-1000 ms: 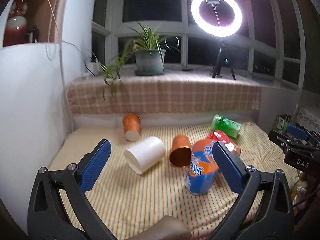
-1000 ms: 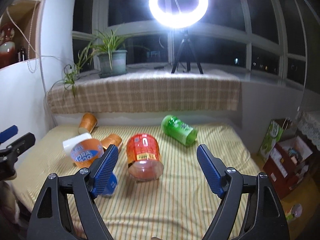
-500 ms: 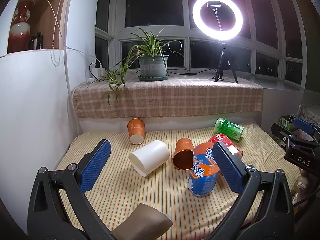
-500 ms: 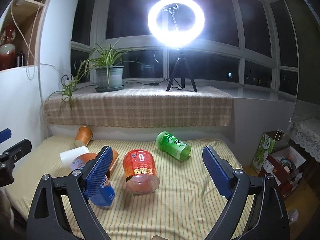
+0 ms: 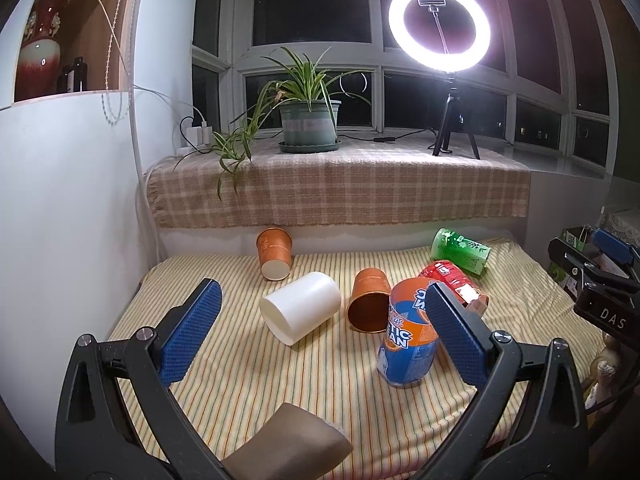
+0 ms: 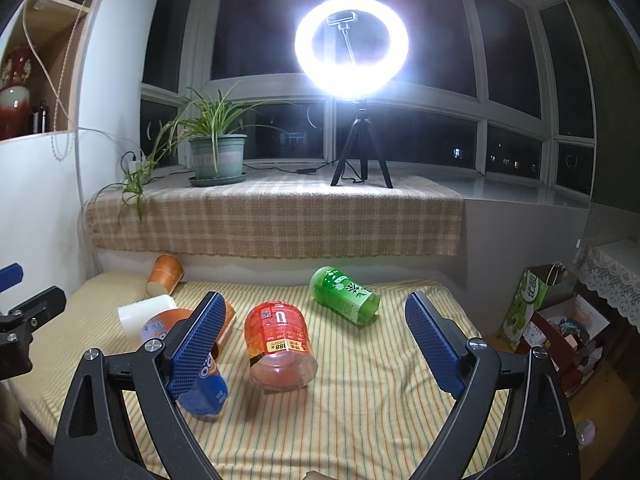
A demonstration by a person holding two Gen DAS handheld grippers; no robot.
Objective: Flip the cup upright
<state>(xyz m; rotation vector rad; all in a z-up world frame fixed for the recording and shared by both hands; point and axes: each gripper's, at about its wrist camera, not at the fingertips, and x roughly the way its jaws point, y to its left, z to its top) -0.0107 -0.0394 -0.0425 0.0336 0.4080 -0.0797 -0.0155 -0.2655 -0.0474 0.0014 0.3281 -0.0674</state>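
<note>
I am holding both grippers' blue-padded fingers spread wide and empty above the striped bed: left gripper (image 5: pixel 320 328) facing the toppled white paper cup (image 5: pixel 301 307), right gripper (image 6: pixel 312 344) framing the red printed cup (image 6: pixel 280 346), apparently choosing which to right.

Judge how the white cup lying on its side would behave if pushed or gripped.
The white cup lies on its round side, so a nudge would probably roll it across the striped cloth. It looks thin-walled and hollow, so likely light and easily squashed.
</note>
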